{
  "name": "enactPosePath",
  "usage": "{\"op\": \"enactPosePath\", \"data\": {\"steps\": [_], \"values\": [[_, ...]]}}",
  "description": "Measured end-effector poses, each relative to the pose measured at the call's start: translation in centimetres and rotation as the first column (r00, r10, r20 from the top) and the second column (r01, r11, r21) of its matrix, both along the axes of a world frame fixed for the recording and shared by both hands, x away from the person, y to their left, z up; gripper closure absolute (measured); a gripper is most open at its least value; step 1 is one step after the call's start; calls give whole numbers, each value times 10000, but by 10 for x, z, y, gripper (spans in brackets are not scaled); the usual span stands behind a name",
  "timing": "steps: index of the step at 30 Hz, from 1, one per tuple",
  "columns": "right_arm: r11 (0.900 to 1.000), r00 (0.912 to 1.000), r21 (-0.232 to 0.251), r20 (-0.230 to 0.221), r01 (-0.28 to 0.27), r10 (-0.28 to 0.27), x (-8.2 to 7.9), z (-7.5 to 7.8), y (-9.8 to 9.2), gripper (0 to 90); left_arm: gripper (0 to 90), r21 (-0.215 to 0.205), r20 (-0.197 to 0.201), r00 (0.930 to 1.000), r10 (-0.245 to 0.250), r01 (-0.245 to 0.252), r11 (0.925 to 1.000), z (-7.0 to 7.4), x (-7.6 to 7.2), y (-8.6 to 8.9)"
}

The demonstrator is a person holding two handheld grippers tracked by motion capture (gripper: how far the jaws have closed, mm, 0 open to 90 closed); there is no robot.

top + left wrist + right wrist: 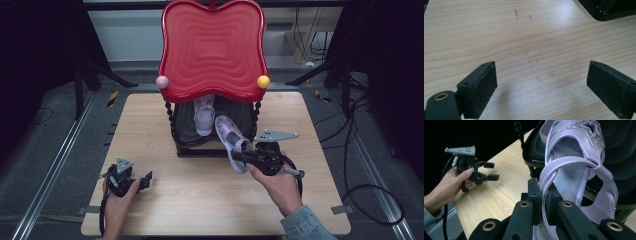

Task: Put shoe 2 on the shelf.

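My left gripper sits low at the near left of the wooden surface, held in my left hand, and its jaws stand wide apart with bare wood between them; in the left gripper view the two black pads frame plain grain, and a corner of the black base of the rack shows at the top right. In the middle of the surface stands a small rack with a glossy red wavy top, a pink ball on its left corner and a yellow ball on its right corner. Under that top, on the dark shelf, one pale lilac sandal lies with its toe toward me. Just to the right of it, the second lilac sandal hangs tilted at the front edge of the rack, its toe end toward the shelf and its heel end toward me. My right gripper, in my right hand, has its jaws pinched tight on that sandal's thin back strap; the right gripper view shows the strap squeezed between the pads, with the glittery star on the toe band above.
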State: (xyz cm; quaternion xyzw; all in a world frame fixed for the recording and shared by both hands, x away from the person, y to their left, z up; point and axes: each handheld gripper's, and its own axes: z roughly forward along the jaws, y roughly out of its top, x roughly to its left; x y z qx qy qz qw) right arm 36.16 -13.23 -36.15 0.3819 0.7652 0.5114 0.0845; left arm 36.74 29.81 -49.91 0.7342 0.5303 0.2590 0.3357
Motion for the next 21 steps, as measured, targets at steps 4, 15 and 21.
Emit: {"op": "enactPosePath", "data": {"steps": [4,15,21], "values": [[9997,9997,67,71,219,-219,1,0,2,862,87,-7,8,10000,5,-5,10000,0,0,0],[9978,9971,183,416,631,-638,4,4,11,862,87,-18,19,10000,24,-24,10000,0,0,1],[9941,9930,438,597,992,-1017,8,6,16,862,87,-18,18,10000,11,-11,10000,0,0,0]]}}
